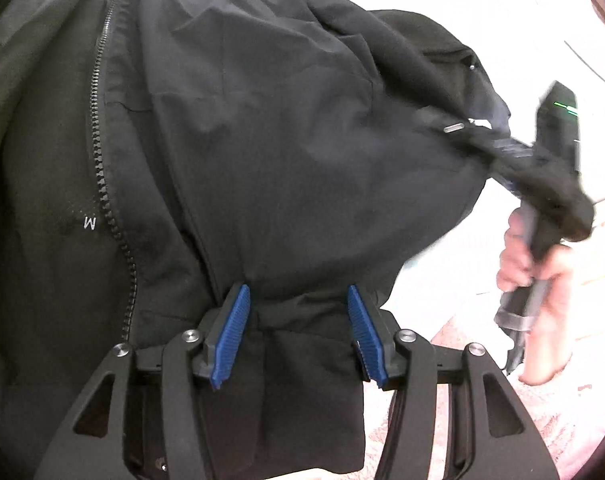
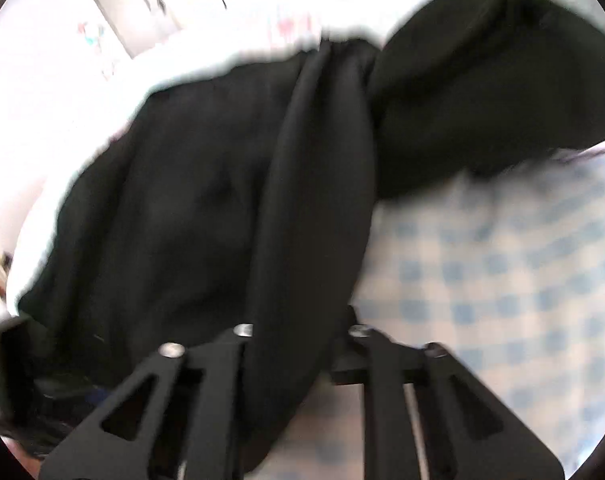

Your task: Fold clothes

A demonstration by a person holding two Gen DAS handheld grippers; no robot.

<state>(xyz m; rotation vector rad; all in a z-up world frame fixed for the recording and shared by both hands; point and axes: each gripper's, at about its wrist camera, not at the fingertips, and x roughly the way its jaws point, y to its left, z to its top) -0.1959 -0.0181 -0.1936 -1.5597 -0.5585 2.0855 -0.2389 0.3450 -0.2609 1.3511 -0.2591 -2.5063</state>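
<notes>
The jacket point(image 1: 270, 152) spreads ahead of the left gripper point(image 1: 298, 332), a fold of it lying between the two fingers point(image 1: 232, 334). Its zip point(image 1: 102, 184) runs to the left of that fold. Off to the right, the right gripper point(image 1: 542, 184) has the jacket's far end bunched on it, a hand point(image 1: 534, 276) below. In the right wrist view, the jacket drapes over a checked cloth point(image 2: 502, 280).

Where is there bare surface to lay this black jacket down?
Bare blue-checked bedding lies right of the jacket in the right wrist view; pale bedding shows beyond it from the left. The middle is crowded: fabric fills both grippers, left and right.
</notes>
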